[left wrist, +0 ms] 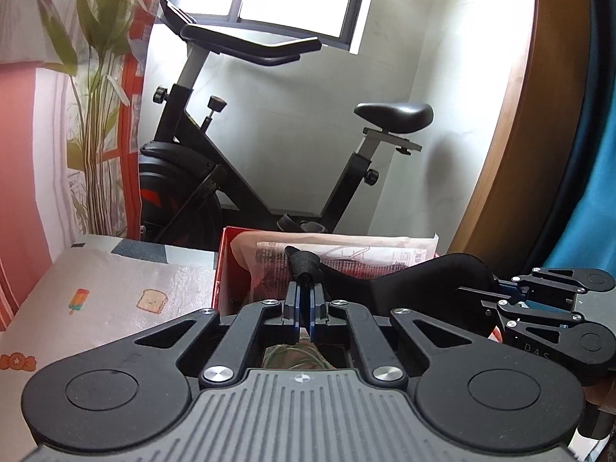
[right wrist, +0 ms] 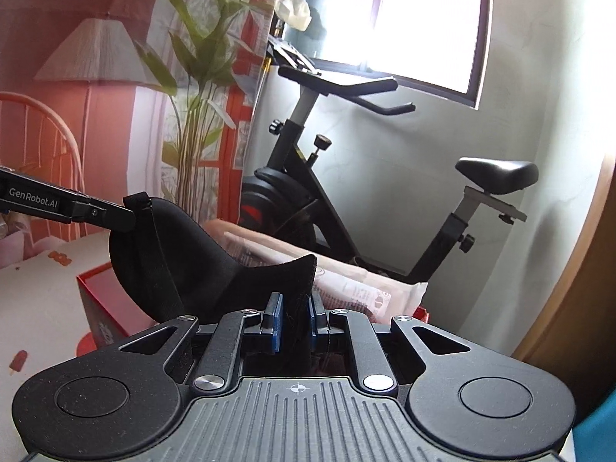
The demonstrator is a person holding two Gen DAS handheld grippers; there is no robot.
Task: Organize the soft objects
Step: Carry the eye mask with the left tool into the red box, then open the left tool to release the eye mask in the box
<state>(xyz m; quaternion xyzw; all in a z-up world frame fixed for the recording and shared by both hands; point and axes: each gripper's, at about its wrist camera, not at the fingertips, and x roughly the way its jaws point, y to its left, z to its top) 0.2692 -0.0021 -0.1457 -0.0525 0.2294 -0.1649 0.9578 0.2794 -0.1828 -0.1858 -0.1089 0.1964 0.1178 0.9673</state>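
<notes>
Black padded eye mask, soft and curved, spans sideways between left gripper, clamping its elastic strap, and right gripper, clamping its end.

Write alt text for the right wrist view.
The right gripper pinches one end of a black eye mask while the left gripper holds its other end, stretching it above a red box that holds a plastic packet. Behind stand an exercise bike, a plant and a bright window.
</notes>
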